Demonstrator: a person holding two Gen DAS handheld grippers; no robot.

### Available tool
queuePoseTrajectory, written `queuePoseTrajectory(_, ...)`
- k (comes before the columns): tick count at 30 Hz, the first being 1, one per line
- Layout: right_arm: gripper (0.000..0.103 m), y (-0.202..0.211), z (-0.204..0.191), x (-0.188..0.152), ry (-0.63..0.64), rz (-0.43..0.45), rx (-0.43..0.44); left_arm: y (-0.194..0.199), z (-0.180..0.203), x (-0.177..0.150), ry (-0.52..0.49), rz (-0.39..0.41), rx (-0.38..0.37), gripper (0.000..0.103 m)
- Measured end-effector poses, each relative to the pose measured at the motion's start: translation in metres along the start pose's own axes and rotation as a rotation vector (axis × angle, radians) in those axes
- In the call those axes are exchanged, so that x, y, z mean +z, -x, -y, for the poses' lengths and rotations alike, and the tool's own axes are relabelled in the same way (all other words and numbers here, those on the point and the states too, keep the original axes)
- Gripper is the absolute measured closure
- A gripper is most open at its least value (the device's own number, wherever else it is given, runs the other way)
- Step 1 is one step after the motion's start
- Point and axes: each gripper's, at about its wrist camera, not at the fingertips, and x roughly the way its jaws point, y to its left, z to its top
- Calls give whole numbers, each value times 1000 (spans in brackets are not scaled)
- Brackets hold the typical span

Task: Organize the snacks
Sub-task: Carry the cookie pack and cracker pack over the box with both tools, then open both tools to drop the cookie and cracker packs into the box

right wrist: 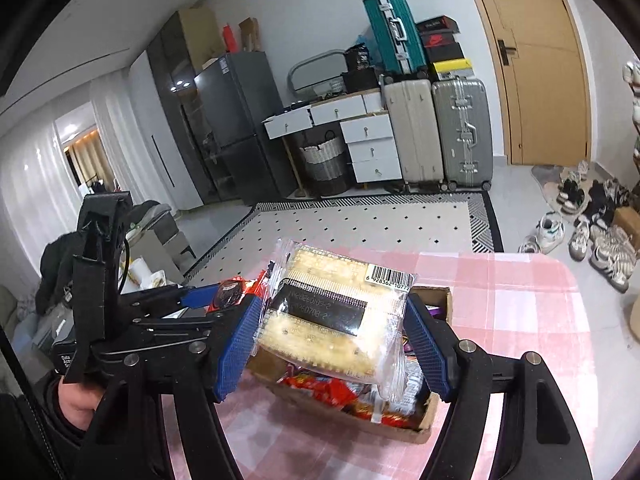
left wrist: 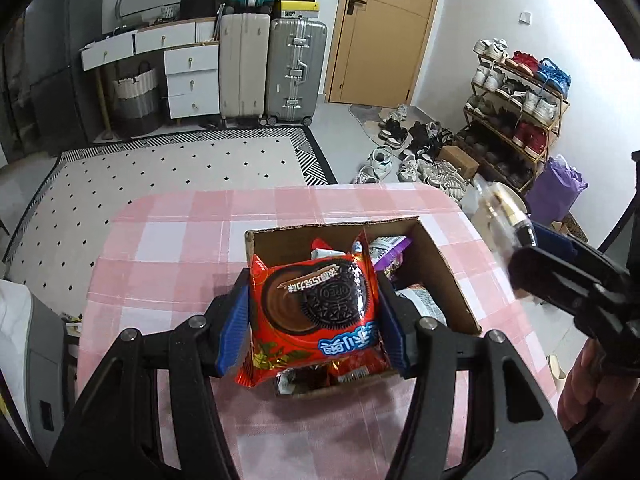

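My left gripper (left wrist: 314,316) pinches the red cookie pack (left wrist: 316,316) above the cardboard box (left wrist: 448,268); my right gripper (right wrist: 334,330) clamps a clear cracker pack (right wrist: 336,312) over it. Slippery wrappers could slide out and miss the box.

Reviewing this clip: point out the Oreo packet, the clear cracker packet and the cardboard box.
Oreo packet (left wrist: 316,316), left wrist view, on the printed cookie.
Cracker packet (right wrist: 336,312), right wrist view, on its dark label.
Cardboard box (left wrist: 336,236), left wrist view, on the far inner wall.

Home entryway — suitcases (left wrist: 296,72), shoe rack (left wrist: 516,112), fridge (right wrist: 236,120)
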Motion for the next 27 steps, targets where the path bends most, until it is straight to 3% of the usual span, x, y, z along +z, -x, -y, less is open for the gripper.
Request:
queuePoseTrajectory(8,31,-34,27,-8,-58,-45,4,-36,3,-3,-2,-58,-36,48)
queuePoseTrajectory(18,29,-64,34,-21,-65,-86,8,-64,3,-5,4,-84,-73,47)
queuePoseTrajectory(22,18,-79,44,-27,-87,-119,7,-73,-4,-7,39,-110,-107,42)
queuePoseTrajectory(24,18,-79,51,-29,-104,-120,8,-71,-7,-7,50,-102,-127,29)
queuePoseTrajectory(27,18,-64,54,-29,-110,-72,-4,-60,-10,-8,42,-75,-115,27)
